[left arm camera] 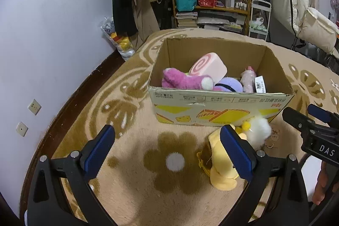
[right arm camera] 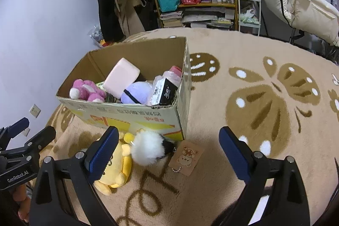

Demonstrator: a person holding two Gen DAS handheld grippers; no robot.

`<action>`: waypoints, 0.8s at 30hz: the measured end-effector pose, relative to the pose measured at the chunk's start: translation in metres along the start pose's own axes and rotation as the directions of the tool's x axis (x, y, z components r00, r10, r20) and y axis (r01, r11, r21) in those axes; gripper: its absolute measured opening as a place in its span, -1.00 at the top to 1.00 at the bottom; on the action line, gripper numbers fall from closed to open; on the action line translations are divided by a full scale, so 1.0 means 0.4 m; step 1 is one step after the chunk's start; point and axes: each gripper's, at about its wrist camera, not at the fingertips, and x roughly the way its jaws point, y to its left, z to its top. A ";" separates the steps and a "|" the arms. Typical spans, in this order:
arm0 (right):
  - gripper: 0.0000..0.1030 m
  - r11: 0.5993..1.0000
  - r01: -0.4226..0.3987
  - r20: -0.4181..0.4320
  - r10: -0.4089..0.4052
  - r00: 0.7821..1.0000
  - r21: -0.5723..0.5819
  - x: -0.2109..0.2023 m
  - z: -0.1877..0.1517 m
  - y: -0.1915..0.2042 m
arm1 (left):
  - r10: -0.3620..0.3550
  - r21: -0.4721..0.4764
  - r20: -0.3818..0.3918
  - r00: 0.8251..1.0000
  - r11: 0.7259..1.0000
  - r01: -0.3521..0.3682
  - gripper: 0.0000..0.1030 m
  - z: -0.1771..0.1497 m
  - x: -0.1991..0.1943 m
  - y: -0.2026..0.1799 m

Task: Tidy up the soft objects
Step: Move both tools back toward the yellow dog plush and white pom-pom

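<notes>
One cardboard box [right arm camera: 135, 115], two plush toys [right arm camera: 114, 168] outside it, one small card [right arm camera: 186, 159].

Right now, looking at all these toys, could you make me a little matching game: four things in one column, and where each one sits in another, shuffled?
Things:
1. pink fluffy plush toy
2. yellow plush dog
3. white fluffy pompom
4. small brown picture card

Places:
A. on the carpet, right of the pompom
B. inside the cardboard box, at its left end
C. on the carpet before the box, left of the pompom
D. on the carpet, between dog and card

Pairs: 1-B, 2-C, 3-D, 4-A
</notes>
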 end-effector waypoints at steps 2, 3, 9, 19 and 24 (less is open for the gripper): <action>-0.93 1.000 -0.005 -0.016 0.006 1.000 0.004 0.012 -0.003 -0.001 | -0.001 0.002 -0.008 1.000 1.000 0.001 -0.92 -0.005 0.010 -0.004; -0.93 1.000 -0.007 -0.022 0.007 1.000 0.006 0.017 -0.005 -0.002 | -0.002 0.005 -0.012 1.000 1.000 0.002 -0.92 -0.007 0.013 -0.006; -0.93 1.000 -0.013 -0.051 0.014 0.999 0.016 0.047 -0.009 -0.002 | 0.003 0.028 -0.033 0.999 1.000 -0.002 -0.92 -0.019 0.038 -0.025; -0.93 0.999 -0.004 -0.073 0.007 0.997 0.032 0.084 -0.005 -0.009 | 0.006 0.046 -0.060 0.998 0.999 -0.004 -0.92 -0.030 0.075 -0.037; -0.93 0.998 -0.006 -0.086 0.011 0.996 0.057 0.107 -0.004 -0.016 | 0.002 0.059 -0.079 0.997 0.998 0.003 -0.92 -0.036 0.093 -0.044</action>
